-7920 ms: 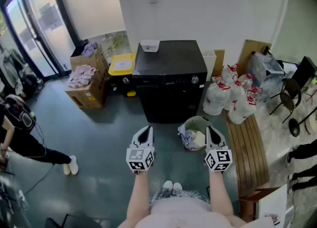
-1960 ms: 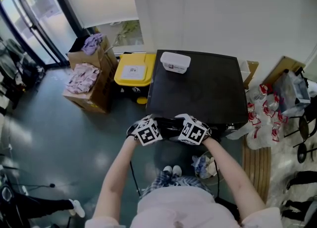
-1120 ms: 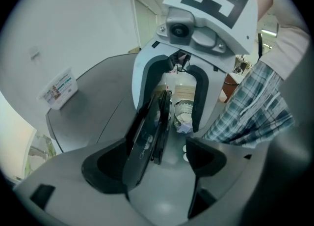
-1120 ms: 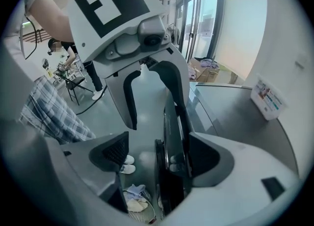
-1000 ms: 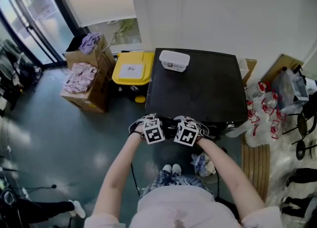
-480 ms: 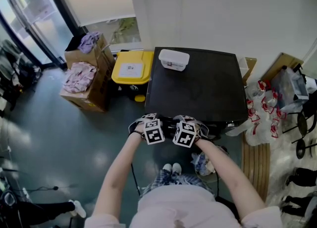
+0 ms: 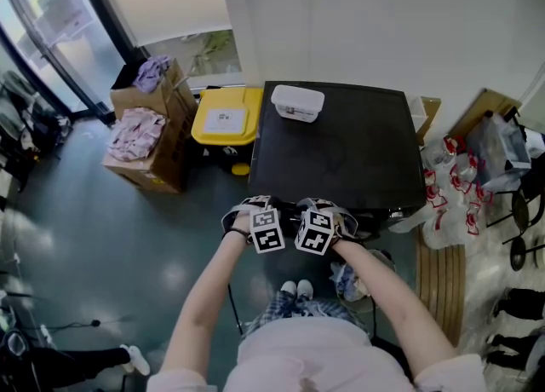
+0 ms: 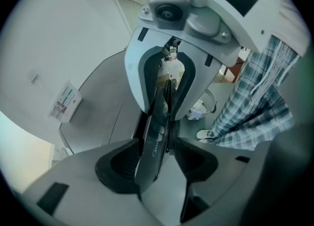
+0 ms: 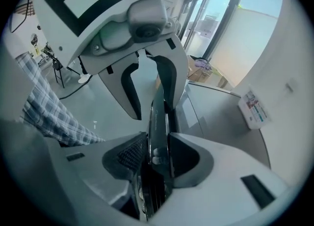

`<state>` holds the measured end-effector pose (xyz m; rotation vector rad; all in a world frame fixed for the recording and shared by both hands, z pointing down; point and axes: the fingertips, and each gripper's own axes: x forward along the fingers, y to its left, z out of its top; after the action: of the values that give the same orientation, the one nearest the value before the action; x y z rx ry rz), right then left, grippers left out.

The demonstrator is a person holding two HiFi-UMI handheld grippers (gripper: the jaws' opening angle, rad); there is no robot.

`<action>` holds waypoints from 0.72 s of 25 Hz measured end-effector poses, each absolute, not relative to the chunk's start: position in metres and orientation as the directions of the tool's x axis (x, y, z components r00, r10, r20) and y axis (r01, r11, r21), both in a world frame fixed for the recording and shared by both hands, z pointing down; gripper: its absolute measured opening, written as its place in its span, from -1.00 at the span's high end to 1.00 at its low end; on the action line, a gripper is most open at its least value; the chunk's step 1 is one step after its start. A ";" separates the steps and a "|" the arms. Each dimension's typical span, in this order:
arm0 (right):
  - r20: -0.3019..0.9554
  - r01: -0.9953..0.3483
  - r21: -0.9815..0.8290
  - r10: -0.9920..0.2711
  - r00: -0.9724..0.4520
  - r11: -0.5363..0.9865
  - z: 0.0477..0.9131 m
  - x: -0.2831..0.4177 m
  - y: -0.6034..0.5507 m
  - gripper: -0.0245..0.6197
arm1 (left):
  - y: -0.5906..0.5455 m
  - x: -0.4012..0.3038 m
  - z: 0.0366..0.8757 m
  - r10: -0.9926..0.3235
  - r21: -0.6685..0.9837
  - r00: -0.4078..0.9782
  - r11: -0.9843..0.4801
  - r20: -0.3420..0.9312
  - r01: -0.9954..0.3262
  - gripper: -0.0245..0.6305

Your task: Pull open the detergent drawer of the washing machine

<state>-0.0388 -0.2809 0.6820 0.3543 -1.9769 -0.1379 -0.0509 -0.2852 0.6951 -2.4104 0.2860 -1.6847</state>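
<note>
One white box [image 7: 296,102] sits at the back left corner of the black washing machine [image 7: 341,152] top. One yellow bin [image 7: 226,116] stands against its left side, with two cardboard boxes [image 7: 146,150] of clothes beyond. One laundry basket [image 7: 353,278] crowds the front right corner, and water bottles [image 7: 450,203] line the right side. Bare floor [image 7: 102,245] stretches leftward. The detergent drawer [image 9: 158,117] sits at the front top edge, toward the left corner. Two grippers straddle its dark front. The right gripper [image 7: 329,208] fingers [image 9: 191,161] have just been closing and clamp it. The left gripper [image 7: 250,205] fingers [image 8: 117,166] have been closing too, with a gap on one side.
</note>
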 end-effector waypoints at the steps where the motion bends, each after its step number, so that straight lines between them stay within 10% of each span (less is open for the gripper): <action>1: 0.871 -0.187 0.262 -0.315 -0.378 0.947 0.682 -0.038 -0.282 0.42 | -0.286 -0.051 0.696 -0.276 -0.276 0.335 -0.960 0.901 -0.050 0.21; 18: 0.866 -0.201 0.315 -0.368 -0.339 0.927 0.681 -0.035 -0.292 0.73 | -0.302 -0.050 0.693 -0.390 -0.397 0.316 -0.917 0.865 -0.045 0.67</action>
<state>-0.0346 -0.2920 0.6814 0.4139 -1.9297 -0.1802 -0.0503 -0.3024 0.6927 -2.2867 0.3917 -1.6321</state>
